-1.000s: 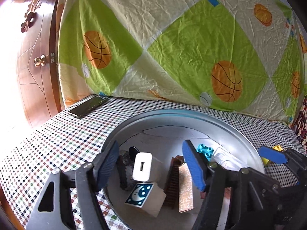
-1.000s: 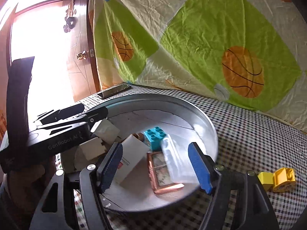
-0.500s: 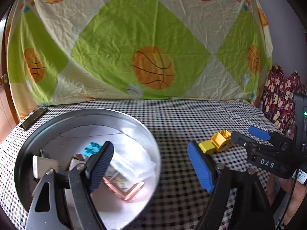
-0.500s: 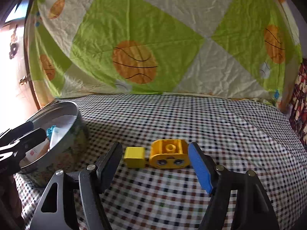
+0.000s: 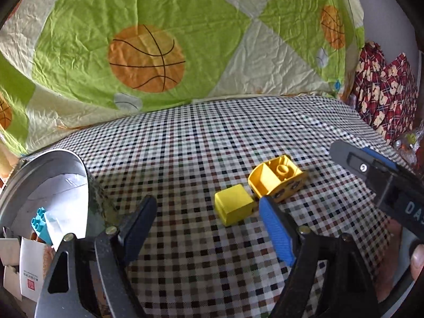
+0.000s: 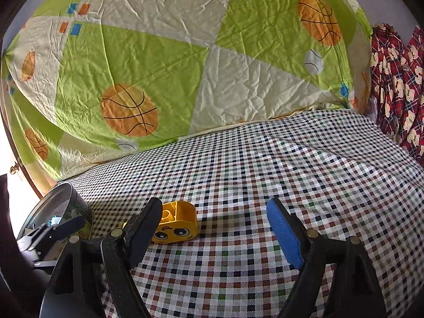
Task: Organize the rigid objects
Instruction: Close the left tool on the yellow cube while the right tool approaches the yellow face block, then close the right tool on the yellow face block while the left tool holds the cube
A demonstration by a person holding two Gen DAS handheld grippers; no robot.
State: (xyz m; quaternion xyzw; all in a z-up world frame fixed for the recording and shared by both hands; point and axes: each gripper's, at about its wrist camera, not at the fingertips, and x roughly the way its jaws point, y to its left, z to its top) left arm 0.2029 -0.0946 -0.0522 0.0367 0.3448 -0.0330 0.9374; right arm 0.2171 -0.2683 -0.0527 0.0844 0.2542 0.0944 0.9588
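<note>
A small yellow cube (image 5: 234, 206) and a yellow arched block with a cartoon face (image 5: 278, 181) lie side by side on the checked cloth. My left gripper (image 5: 208, 222) is open, and the cube sits just inside its blue right finger (image 5: 275, 230) without touching the pads. My right gripper (image 6: 214, 228) is open with its jaws still opening. The face block (image 6: 176, 224) rests by its dark left finger (image 6: 144, 225), and nothing is between the pads. That finger hides most of the cube in the right wrist view.
A round metal tin (image 5: 53, 159) at the left holds a teal brick (image 5: 41, 224), white boxes and other small items. A basketball-print sheet (image 6: 212, 79) hangs behind the table. Red patterned fabric (image 6: 397, 79) is at the far right.
Both grippers swung right, away from the tin and over to the yellow blocks. The right gripper's jaws have widened, and the face block now lies by its left finger instead of centred.
</note>
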